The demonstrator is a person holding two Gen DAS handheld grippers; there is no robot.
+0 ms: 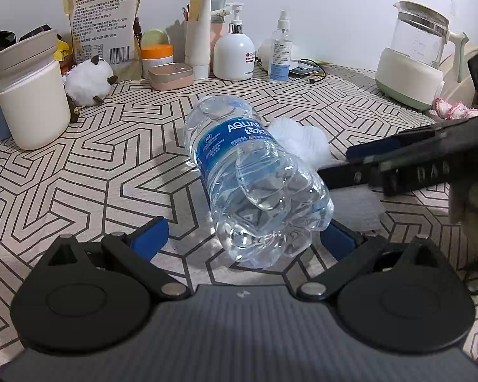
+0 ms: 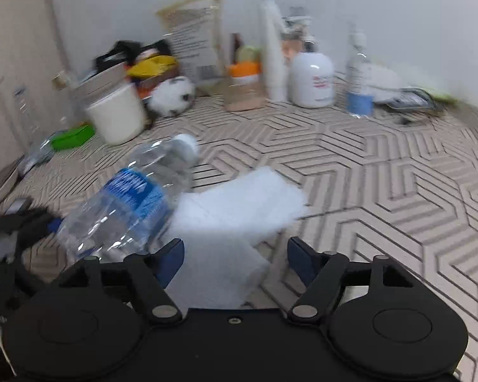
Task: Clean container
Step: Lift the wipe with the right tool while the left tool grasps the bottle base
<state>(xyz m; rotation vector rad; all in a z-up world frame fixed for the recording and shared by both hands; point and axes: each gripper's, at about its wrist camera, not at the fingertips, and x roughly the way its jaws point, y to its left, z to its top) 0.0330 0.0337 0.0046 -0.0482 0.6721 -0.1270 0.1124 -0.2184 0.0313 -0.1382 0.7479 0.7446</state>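
Left cam gives me what the right can't: glass kettle at 2 o'clock, plus the right hand-held gripper coming in from 3 o'clock, jaws apart, nothing between them. Right cam is motion-blurred but shows the white cloth spread flat on the table, which the left cam mostly hides behind the bottle. The bottle is tilted, base toward me, cap end at 12 o'clock; I can't tell whether it's lifted. It sits between the left hand-held gripper fingers; the blue pad at 3 o'clock meets it, the other stands off, so grip: can't tell. In the right cam my right fingers are spread over the cloth, bottle at 10 o'clock.
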